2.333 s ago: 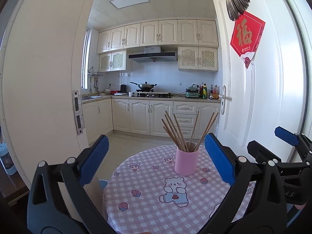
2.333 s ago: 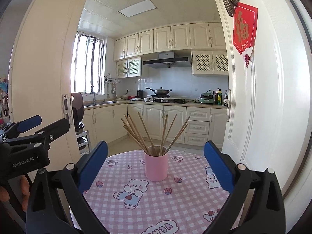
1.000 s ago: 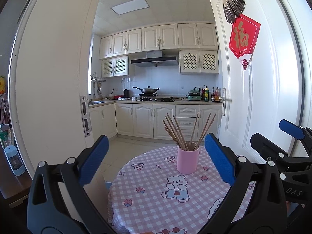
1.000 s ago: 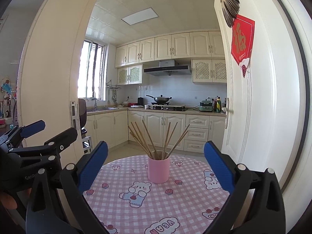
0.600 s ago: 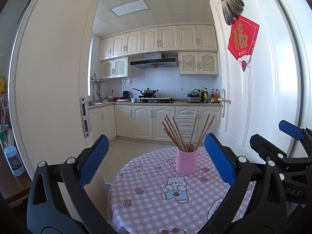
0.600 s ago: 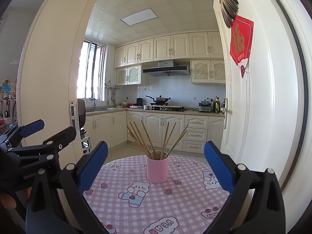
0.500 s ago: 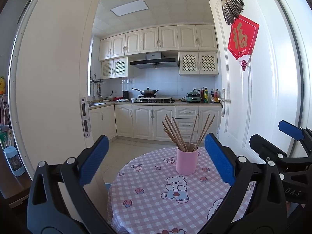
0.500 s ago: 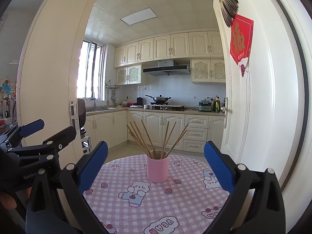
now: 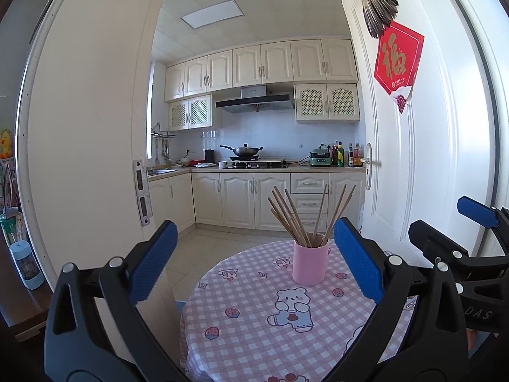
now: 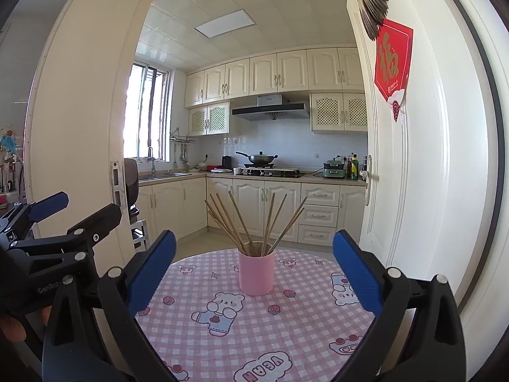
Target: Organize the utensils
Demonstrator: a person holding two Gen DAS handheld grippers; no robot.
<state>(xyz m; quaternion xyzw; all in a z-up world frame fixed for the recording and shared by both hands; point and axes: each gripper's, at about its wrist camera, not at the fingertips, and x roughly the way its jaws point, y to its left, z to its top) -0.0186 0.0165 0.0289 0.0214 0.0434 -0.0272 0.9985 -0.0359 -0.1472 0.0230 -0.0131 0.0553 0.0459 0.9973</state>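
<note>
1. The left gripper (image 9: pixel 254 264) has its jaws spread wide and holds nothing.
2. The right gripper (image 10: pixel 253 267) also has its jaws spread and empty.
3. Between both pairs of blue pads stands a pink cup (image 10: pixel 256 272) on the table (image 10: pixel 222 340), apart from the grippers.
4. Wooden chopsticks (image 10: pixel 245 226) stand fanned out in the cup.
5. Behind is a kitchen with a wok (image 10: pixel 260 158).

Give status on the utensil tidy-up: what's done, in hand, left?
Done: wooden chopsticks stand splayed in the pink cylindrical cup on the pink checked tablecloth. In hand: nothing; left hand-held gripper and right hand-held gripper are open, short of the cup. Left: no loose utensils are visible.
</note>
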